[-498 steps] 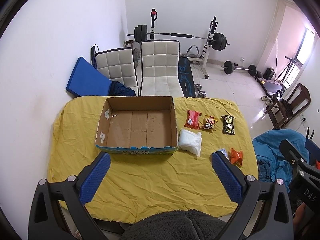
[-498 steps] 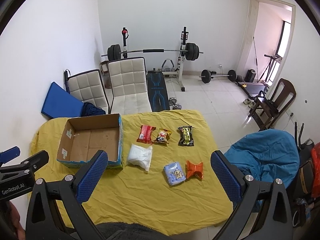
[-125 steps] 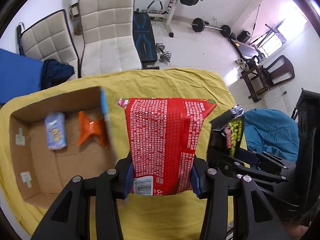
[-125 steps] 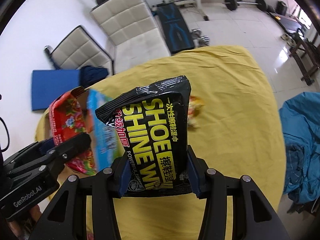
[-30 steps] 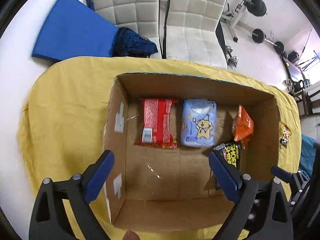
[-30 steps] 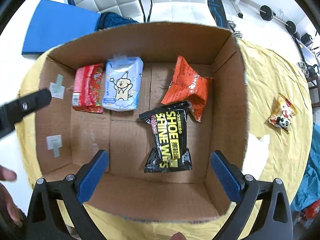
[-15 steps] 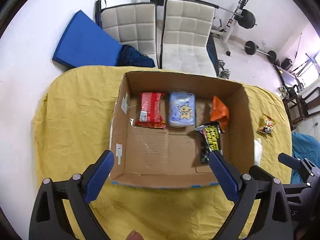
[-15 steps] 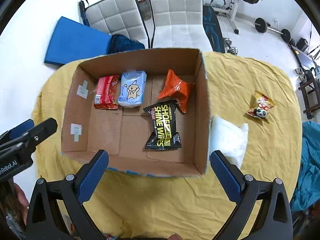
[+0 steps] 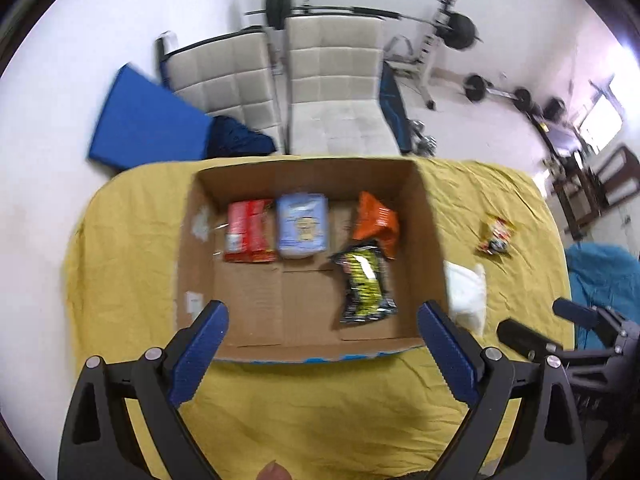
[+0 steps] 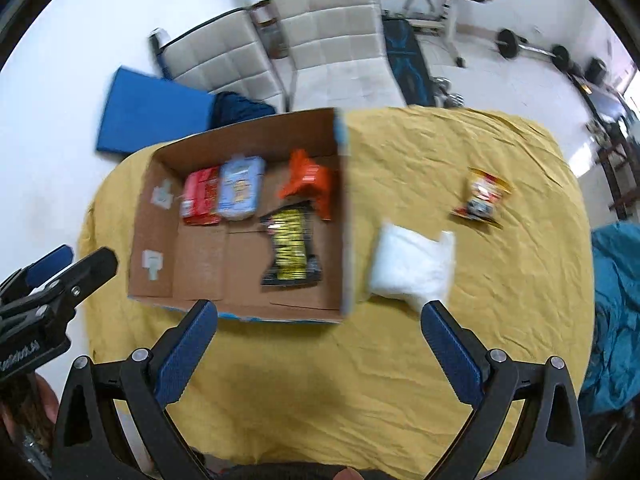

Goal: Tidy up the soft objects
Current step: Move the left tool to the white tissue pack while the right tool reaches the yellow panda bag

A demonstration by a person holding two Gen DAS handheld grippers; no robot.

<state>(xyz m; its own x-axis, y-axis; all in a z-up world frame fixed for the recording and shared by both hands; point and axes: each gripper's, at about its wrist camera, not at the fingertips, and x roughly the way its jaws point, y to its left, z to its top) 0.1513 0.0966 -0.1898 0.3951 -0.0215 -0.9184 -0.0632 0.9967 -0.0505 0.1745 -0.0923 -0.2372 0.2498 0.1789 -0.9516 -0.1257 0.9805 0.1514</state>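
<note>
- My left tool [image 9: 322,322] hangs spread and empty over the near rim of the open brown cardboard box [image 9: 430,216] on the yellow-clothed table [image 9: 132,248].
- Ahead of it in the box: red packet [image 9: 249,236], pale blue packet [image 9: 303,225], orange pouch [image 9: 376,222], black-and-yellow packet [image 9: 366,282].
- My right tool [image 10: 318,320] is also spread, empty.
- White soft bag [image 10: 412,266] lies just ahead of its right finger, beside the box; small panda-print packet [image 10: 484,196] farther ahead.

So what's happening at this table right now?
A person is packing soft packets into a cardboard box with two handheld grippers. Four packets lie inside. A white pouch and a small snack packet remain on the yellow cloth. The left gripper and right gripper are open and empty.
</note>
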